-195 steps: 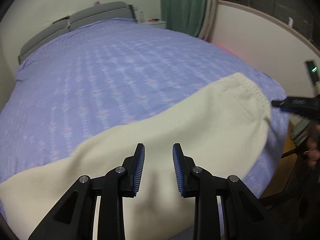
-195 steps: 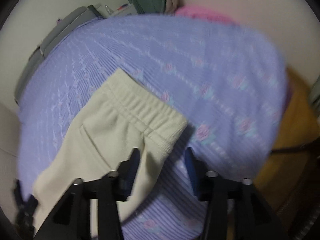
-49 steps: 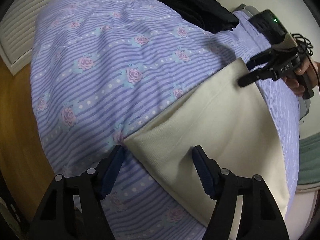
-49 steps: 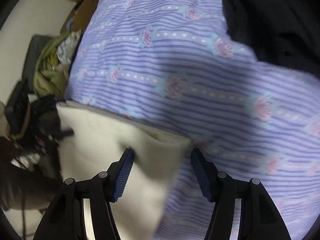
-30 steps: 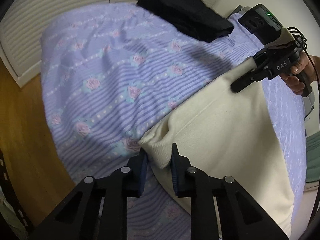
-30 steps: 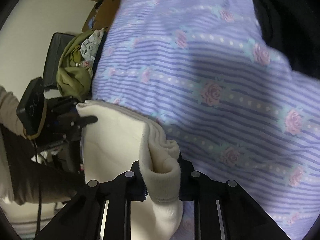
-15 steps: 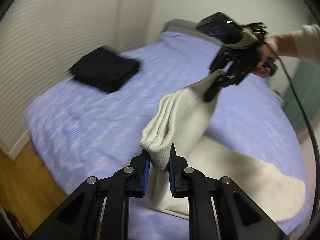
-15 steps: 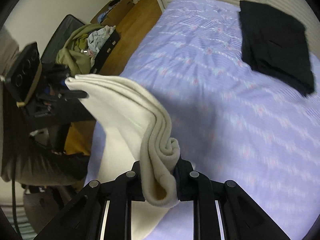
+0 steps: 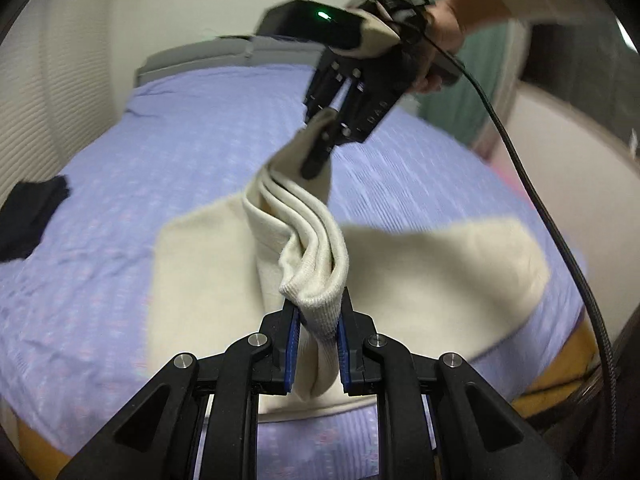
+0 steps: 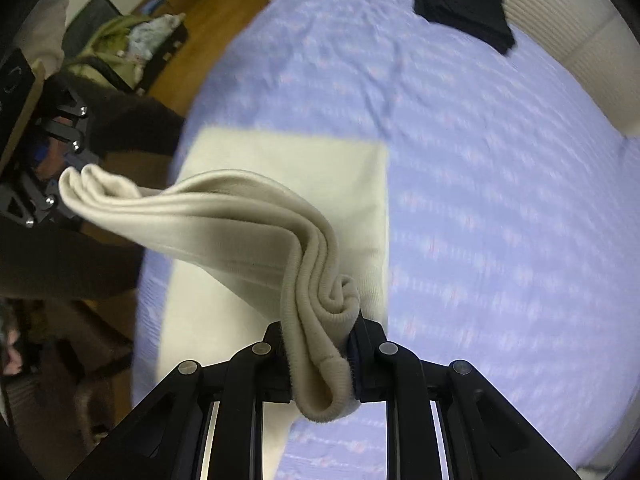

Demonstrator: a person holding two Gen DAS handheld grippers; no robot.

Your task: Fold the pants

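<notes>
The cream pants [image 9: 420, 264] lie partly on the purple bed, with their cuff end lifted in the air. My left gripper [image 9: 316, 330] is shut on one ribbed cuff corner. My right gripper [image 10: 320, 344] is shut on the other bunched cuff corner; it also shows in the left wrist view [image 9: 320, 152], held higher and farther over the bed. The lifted cuff edge [image 10: 192, 208] stretches between the two grippers in loose folds. The rest of the pants [image 10: 288, 160] stays flat on the bed below.
The purple striped bedspread [image 9: 168, 148] covers the bed. A folded black garment [image 10: 460, 0] lies near the louvered wall, also seen in the left wrist view [image 9: 28, 208]. A grey headboard [image 9: 208, 56], a green curtain [image 9: 472, 64], and a chair with clothes [image 10: 128, 48] stand on the wood floor.
Both grippers closed on the cuff corners about a second ago and have since lifted them off the bed, swinging over the rest of the pants toward the waistband end.
</notes>
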